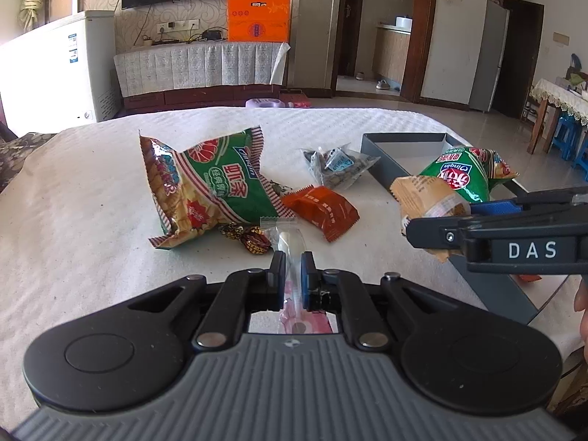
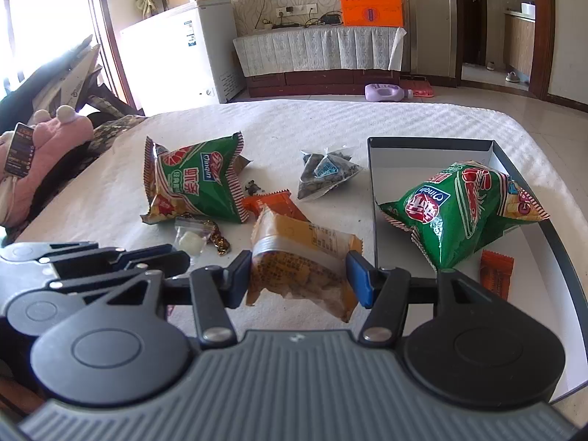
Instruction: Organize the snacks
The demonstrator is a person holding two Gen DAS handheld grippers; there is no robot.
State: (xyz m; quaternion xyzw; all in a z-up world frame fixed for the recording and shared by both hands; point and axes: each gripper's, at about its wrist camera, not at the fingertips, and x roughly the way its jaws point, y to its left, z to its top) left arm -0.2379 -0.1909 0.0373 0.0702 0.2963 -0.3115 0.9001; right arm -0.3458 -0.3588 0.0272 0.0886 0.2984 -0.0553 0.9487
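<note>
My left gripper is shut on a clear-and-pink candy packet, held just above the white cloth; it also shows in the right wrist view. My right gripper is shut on a tan pastry packet, held above the cloth left of the grey box; the packet also shows in the left wrist view. A green chip bag and a small orange packet lie in the box. On the cloth lie another green chip bag, an orange packet, a seed bag and gold-wrapped candies.
The snacks lie on a white quilted cloth. A pink plush toy and dark clutter sit off its left edge. Beyond the far edge are a floor, a TV cabinet and a white freezer.
</note>
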